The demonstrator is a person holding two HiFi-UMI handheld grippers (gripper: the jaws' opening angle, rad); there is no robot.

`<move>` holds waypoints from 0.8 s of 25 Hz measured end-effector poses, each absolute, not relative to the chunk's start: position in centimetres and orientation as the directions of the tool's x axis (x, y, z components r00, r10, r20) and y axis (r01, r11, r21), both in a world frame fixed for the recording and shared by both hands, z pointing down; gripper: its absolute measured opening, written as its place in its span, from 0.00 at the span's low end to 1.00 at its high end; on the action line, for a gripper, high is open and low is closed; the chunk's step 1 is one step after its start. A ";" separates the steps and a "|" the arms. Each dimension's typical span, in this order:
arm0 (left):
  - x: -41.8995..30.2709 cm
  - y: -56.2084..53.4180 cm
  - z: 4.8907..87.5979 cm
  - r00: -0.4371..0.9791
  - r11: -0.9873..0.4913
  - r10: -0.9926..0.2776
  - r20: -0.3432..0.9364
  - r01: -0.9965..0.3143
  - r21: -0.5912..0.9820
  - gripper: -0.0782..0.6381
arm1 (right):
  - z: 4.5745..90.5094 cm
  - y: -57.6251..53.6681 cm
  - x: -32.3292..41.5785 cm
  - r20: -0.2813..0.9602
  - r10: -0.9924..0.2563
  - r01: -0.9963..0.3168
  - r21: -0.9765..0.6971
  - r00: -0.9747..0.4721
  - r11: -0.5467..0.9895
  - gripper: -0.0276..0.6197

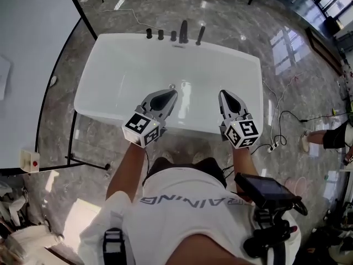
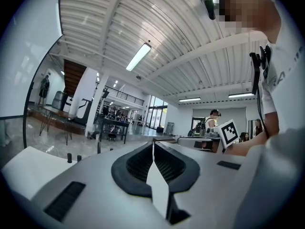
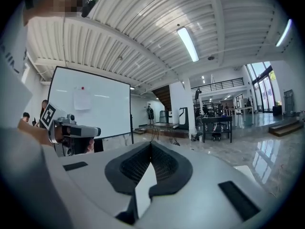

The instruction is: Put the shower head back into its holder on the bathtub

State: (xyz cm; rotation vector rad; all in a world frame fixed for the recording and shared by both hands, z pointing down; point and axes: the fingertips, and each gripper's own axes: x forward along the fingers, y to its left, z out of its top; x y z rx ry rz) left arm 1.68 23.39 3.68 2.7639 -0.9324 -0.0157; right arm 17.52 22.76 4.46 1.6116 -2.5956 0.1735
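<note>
A white bathtub [image 1: 105, 65] lies below me in the head view. Along its far rim stand several black fittings: small knobs [image 1: 154, 34], a taller spout [image 1: 183, 31] and a slanted black stick-like piece [image 1: 200, 35] that may be the shower head; I cannot tell for sure. My left gripper [image 1: 172, 93] and right gripper [image 1: 223, 94] hover side by side over the tub's near rim, pointing level toward the fittings. Both are shut with nothing in them. In the left gripper view the jaws [image 2: 153, 144] meet in a line; the right gripper view shows its jaws [image 3: 151, 146] together too.
A large whiteboard [image 1: 27, 65] on a black stand [image 1: 83, 162] is at the left of the tub. White cables [image 1: 278, 128] trail on the marble floor to the right, near another person's legs [image 1: 328, 138]. A black device [image 1: 267, 192] hangs at my waist.
</note>
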 end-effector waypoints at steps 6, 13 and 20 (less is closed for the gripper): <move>2.9 24.7 2.4 0.776 -0.753 -0.628 0.059 -0.625 0.207 0.14 | 2.7 23.2 18.3 0.086 -0.870 -0.874 -0.067 -0.486 0.481 0.06; 6.6 26.2 2.2 0.765 -0.740 -0.642 0.048 -0.635 0.223 0.14 | 2.1 24.9 21.0 0.080 -0.853 -0.856 -0.062 -0.516 0.513 0.06; 9.1 25.9 2.4 0.754 -0.729 -0.655 0.049 -0.648 0.220 0.14 | 2.4 25.2 24.0 0.085 -0.855 -0.859 -0.064 -0.512 0.508 0.06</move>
